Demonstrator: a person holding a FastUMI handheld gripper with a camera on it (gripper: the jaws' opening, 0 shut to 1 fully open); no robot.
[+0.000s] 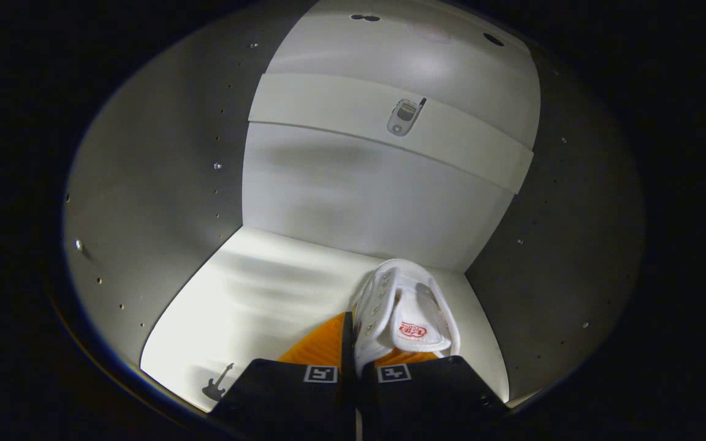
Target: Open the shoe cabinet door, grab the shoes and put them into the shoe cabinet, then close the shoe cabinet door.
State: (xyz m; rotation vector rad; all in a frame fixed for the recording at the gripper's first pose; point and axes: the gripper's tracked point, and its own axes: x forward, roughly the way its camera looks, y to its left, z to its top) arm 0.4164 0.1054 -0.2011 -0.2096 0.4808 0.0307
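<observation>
Your gripper (356, 367) is pinched on the side wall of one white canvas shoe (403, 312), inside the white cabinet compartment (255, 294). The shoe's toe seems close to the back panel near the right wall; open floor lies to its left. One shelf (328, 110) crosses above.

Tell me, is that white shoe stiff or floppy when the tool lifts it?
The white shoe looks like soft canvas, so its sides probably give where the tool pinches the edge. It seems light for its size. Its tongue looks loose and may flop. Set on the cabinet floor, it should sit flat, not roll.
</observation>
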